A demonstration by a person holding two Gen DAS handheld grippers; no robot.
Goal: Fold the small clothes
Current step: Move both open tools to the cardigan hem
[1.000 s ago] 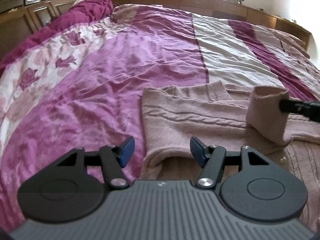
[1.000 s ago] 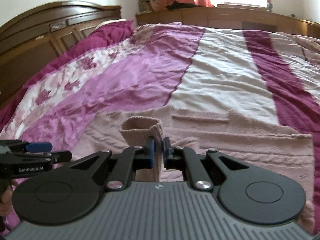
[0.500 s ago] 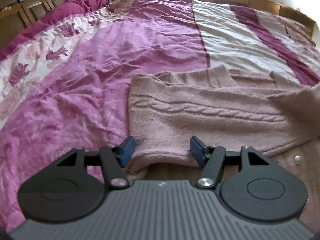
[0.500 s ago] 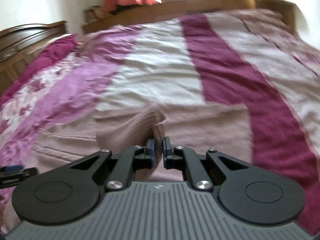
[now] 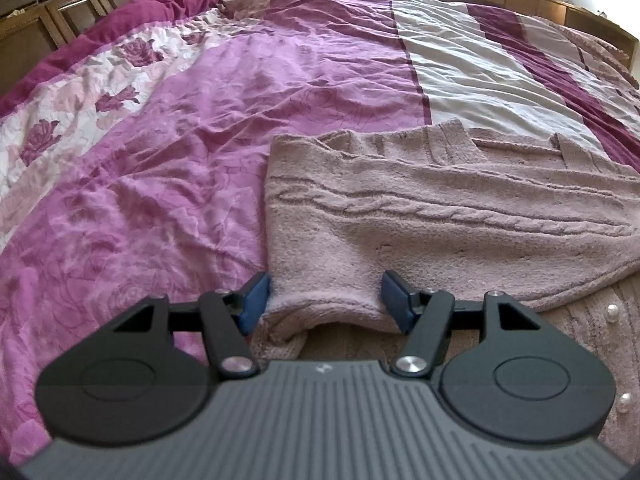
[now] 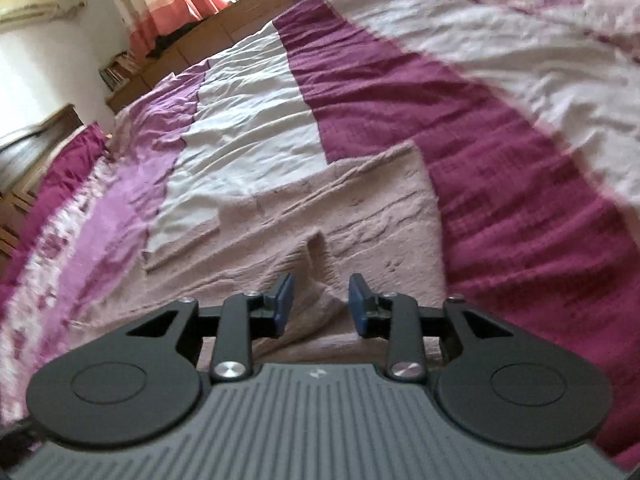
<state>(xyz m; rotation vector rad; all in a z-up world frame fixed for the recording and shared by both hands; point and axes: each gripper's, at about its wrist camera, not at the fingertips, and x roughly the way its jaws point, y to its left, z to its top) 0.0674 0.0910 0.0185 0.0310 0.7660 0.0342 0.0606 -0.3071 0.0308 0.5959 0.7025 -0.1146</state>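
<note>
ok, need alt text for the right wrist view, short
The right claw is opening just above a pink knitted sweater lying flat on a bed, with a raised fold of the knit between its blue fingers but not pinched. The bedspread has dark magenta, white and pink stripes; the view is tilted and slightly blurred.

The fuzzy knitted sweater (image 5: 440, 216) is a dusty pink, with a cable pattern running across it in darker mauve lines and small white pearl buttons (image 5: 612, 312) near its right edge. The quilted bedspread (image 5: 160, 152) carries broad stripes: bright magenta-pink with faint rose outlines, off-white, and deep maroon, plus a pale band printed with maroon roses toward its left edge. The wooden headboard (image 5: 48, 12) is dark brown.
</note>
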